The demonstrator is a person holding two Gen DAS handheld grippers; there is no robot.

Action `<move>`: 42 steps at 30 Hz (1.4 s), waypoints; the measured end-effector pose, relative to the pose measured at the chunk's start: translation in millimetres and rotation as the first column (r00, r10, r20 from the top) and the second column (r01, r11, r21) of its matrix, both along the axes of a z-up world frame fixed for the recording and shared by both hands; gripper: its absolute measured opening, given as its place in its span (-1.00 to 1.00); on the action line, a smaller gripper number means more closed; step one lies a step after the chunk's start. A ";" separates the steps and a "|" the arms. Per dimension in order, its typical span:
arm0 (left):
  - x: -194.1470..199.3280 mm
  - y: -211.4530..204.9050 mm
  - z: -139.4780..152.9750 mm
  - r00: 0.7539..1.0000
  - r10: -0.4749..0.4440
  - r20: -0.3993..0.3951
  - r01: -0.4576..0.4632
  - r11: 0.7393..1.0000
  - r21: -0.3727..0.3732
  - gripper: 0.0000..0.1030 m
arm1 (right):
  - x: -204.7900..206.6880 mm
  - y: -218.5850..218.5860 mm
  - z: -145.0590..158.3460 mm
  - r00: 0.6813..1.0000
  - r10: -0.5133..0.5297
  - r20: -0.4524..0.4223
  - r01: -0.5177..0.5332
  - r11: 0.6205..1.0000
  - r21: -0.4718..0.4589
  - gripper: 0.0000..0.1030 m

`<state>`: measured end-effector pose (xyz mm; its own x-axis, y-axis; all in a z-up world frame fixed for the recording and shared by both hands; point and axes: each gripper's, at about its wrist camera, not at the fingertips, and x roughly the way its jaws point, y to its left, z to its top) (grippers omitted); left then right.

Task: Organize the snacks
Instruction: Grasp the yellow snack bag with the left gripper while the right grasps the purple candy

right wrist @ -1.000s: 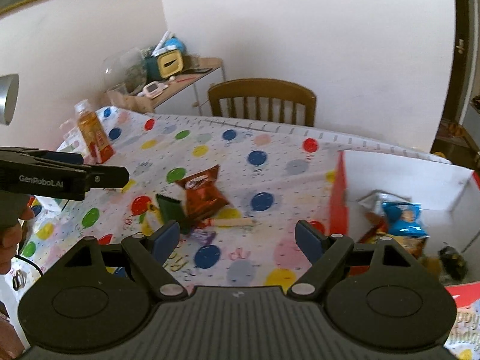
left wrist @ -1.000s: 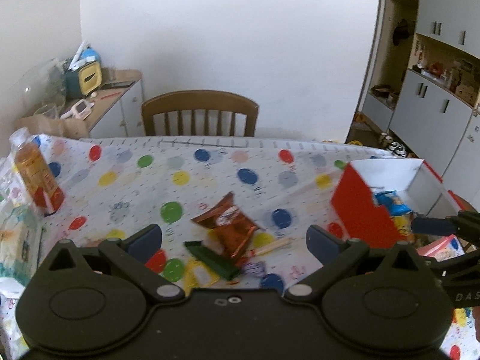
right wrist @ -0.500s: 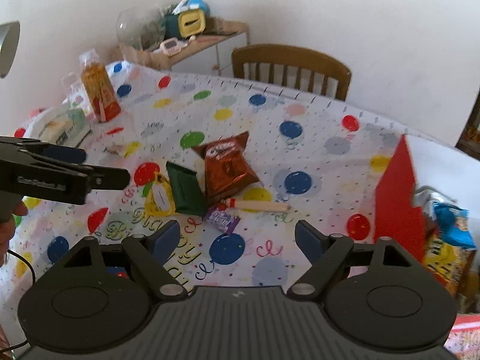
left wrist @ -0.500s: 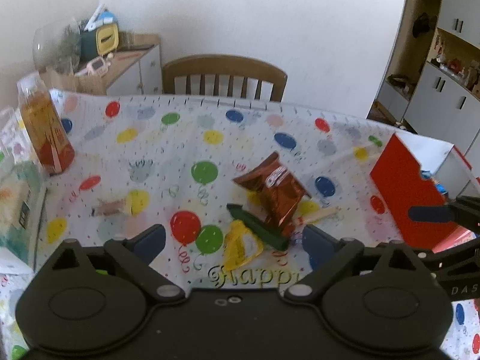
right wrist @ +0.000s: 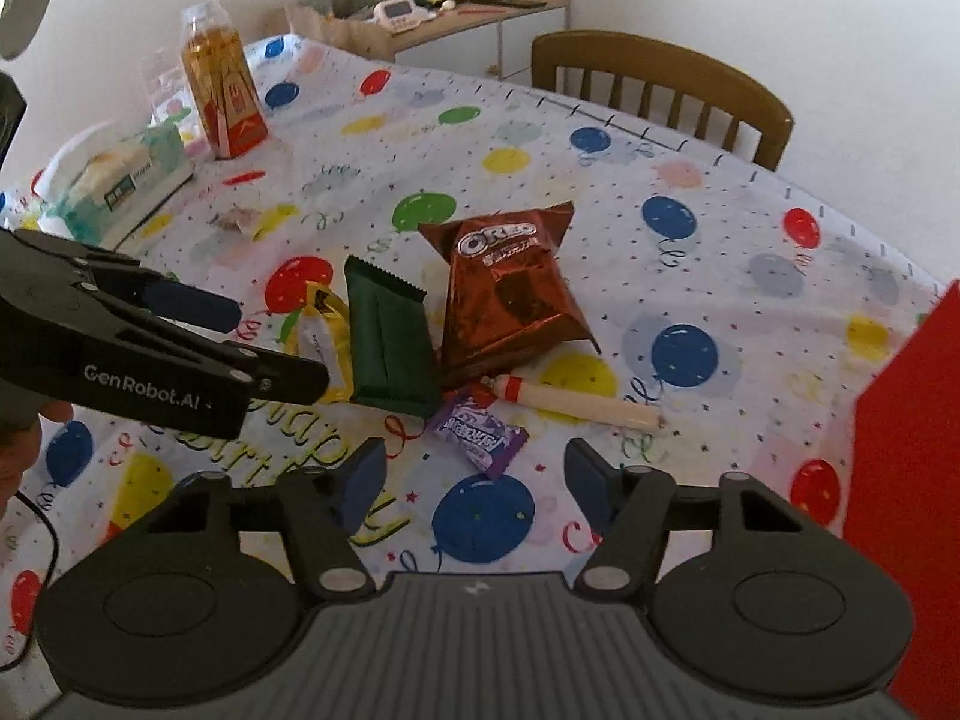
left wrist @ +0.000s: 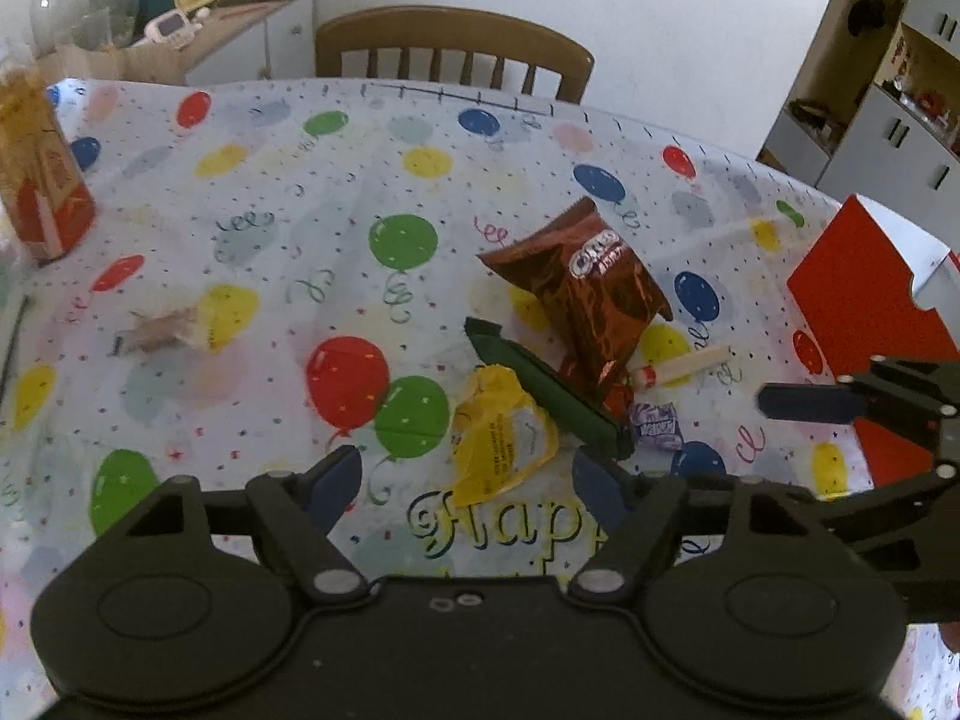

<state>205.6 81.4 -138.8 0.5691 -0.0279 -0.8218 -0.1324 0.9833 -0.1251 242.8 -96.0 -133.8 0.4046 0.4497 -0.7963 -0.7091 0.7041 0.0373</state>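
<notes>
A pile of snacks lies mid-table: a brown Oreo bag [left wrist: 591, 294] [right wrist: 507, 288], a dark green wrapper [left wrist: 549, 396] [right wrist: 390, 342], a yellow packet [left wrist: 501, 435] [right wrist: 324, 336], a purple candy [left wrist: 657, 420] [right wrist: 480, 432] and a cream stick with a red band [left wrist: 684, 366] [right wrist: 576, 402]. My left gripper [left wrist: 465, 489] is open and empty, just short of the yellow packet; it also shows in the right wrist view [right wrist: 240, 336]. My right gripper [right wrist: 474, 480] is open and empty, just before the purple candy.
A red box [left wrist: 864, 312] [right wrist: 906, 450] stands at the right. An orange drink bottle [right wrist: 225, 90] and a tissue pack [right wrist: 120, 180] stand at the far left. A small crumpled wrapper [left wrist: 159, 330] lies left of the pile. A wooden chair [left wrist: 453, 48] is behind the table.
Both grippers have moved forward and down toward the snack pile, which now looks larger and closer. The red box has slid to the right edge of both views.
</notes>
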 end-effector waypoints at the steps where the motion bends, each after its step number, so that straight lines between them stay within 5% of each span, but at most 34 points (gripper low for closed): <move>1: 3.0 -1.0 -1.4 1.000 -0.007 -0.003 0.007 1.000 0.000 0.46 | 2.4 2.1 -3.0 1.000 0.004 0.003 -0.004 1.000 -0.007 0.18; 16: 24.7 -1.4 -18.6 0.999 -0.025 -0.045 0.024 0.999 -0.027 0.10 | 18.1 19.8 -24.7 1.000 0.025 0.006 -0.025 0.999 -0.028 -0.21; 19: 25.2 -2.1 -18.6 0.999 -0.030 -0.042 0.029 0.999 -0.032 -0.02 | 16.8 20.9 -24.7 1.000 0.024 0.016 -0.024 0.999 -0.040 -0.40; 21: 25.6 -2.3 -18.5 0.999 -0.036 -0.040 0.034 0.998 -0.046 -0.23 | 15.5 21.2 -24.0 1.000 0.021 0.017 -0.021 0.999 -0.043 -0.44; 26: 24.1 -0.5 -18.5 0.999 -0.027 -0.041 0.024 0.997 -0.080 -0.37 | 11.0 19.3 -22.3 1.000 0.001 0.021 0.000 0.999 -0.043 -0.48; 42: -6.5 4.9 -3.3 0.999 0.018 -0.048 -0.023 0.995 -0.101 -0.38 | -28.6 -4.2 6.2 0.998 -0.055 0.024 0.054 0.998 0.031 -0.58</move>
<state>199.1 86.3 -142.1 0.5315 -0.1013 -0.8410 -0.1605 0.9628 -0.2174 214.2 -100.2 -127.6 0.4485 0.4502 -0.7721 -0.6707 0.7406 0.0422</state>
